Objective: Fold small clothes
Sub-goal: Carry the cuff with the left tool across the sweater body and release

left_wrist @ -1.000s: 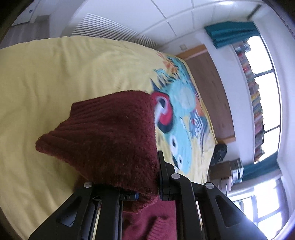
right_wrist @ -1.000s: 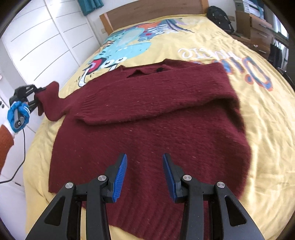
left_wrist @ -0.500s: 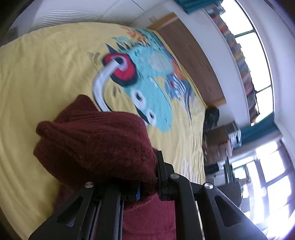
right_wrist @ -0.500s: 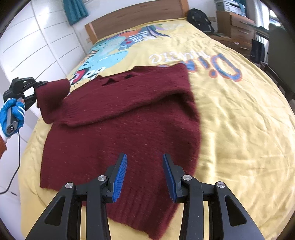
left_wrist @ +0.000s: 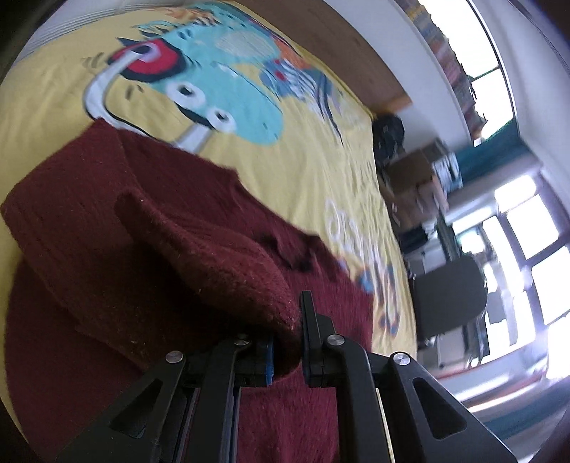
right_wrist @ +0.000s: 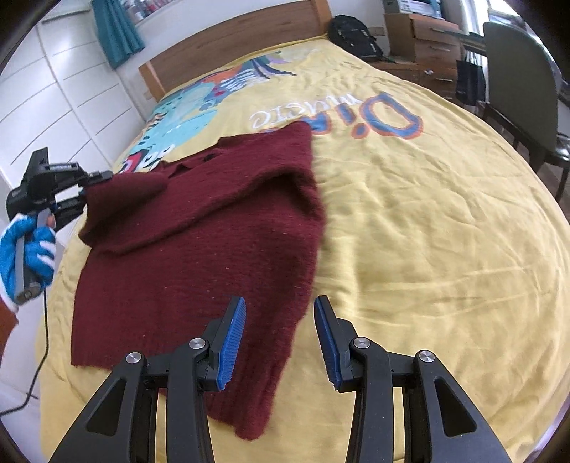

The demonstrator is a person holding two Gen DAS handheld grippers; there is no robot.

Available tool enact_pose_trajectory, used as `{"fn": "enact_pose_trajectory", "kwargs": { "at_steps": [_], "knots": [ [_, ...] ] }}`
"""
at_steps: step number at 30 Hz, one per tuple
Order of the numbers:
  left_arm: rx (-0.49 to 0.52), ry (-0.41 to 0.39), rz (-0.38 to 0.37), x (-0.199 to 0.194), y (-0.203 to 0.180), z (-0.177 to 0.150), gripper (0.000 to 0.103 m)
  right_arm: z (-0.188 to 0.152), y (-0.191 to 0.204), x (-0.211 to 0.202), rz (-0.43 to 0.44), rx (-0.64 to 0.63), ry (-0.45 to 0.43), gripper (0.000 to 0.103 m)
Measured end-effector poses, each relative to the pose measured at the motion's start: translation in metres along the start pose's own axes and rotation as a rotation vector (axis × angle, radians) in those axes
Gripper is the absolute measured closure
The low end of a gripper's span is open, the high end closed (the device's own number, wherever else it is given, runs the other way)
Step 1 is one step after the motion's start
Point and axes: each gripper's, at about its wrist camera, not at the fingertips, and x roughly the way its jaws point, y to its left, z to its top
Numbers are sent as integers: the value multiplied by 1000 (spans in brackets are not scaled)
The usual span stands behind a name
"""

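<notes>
A dark red knitted sweater [right_wrist: 213, 228] lies on the yellow bedspread [right_wrist: 409, 213], its right sleeve folded across the chest. My left gripper [left_wrist: 286, 342] is shut on the cuff of the left sleeve [left_wrist: 228, 270] and holds it up over the sweater's body; it shows at the left of the right wrist view [right_wrist: 89, 192]. My right gripper [right_wrist: 279, 338] is open and empty, hovering above the sweater's lower right hem.
The bedspread has a printed cartoon and lettering [right_wrist: 335, 114]. A wooden headboard [right_wrist: 231, 50] is at the far end. A black backpack [right_wrist: 352, 35], cardboard boxes [right_wrist: 416, 32] and a green chair [right_wrist: 520, 89] stand at the right. White cupboards [right_wrist: 53, 107] are at the left.
My left gripper has carried the sleeve cuff inward from the bed's left side over the sweater. The right gripper's view has swung towards the sweater's right edge.
</notes>
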Motion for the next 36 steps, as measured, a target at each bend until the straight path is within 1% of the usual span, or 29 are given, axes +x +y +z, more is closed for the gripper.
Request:
{"fn": "enact_pose_trajectory", "kwargs": {
  "at_steps": [4, 8, 11, 14, 17, 21, 22, 23, 25, 28, 36],
  "knots": [
    [69, 58, 30, 14, -12, -22, 94, -1, -8, -1, 0, 16, 0, 61],
    [146, 112, 79, 28, -19, -47, 94, -2, -10, 0, 2, 21, 5, 61],
    [183, 139, 102, 37, -24, -61, 94, -2, -11, 2, 5, 22, 10, 61],
    [251, 174, 160, 52, -30, -80, 94, -3, -12, 3, 3, 20, 14, 61],
    [286, 203, 205, 67, -32, -94, 94, -2, -14, 4, 1, 25, 16, 61],
    [270, 217, 226, 76, -27, -106, 93, -2, -14, 7, 1, 27, 20, 61],
    [270, 218, 230, 76, -27, -108, 88, -2, -14, 8, 2, 27, 21, 61],
    [270, 217, 232, 75, -26, -108, 86, -3, -14, 8, 2, 26, 22, 61],
    [263, 209, 221, 71, -26, -106, 75, -2, -14, 8, 2, 25, 21, 61],
    [244, 186, 212, 59, -22, -102, 67, -3, -15, 9, 8, 34, 14, 61],
    [134, 117, 210, 37, -2, -79, 66, -6, -25, 11, 14, 49, 17, 61]
  ]
}}
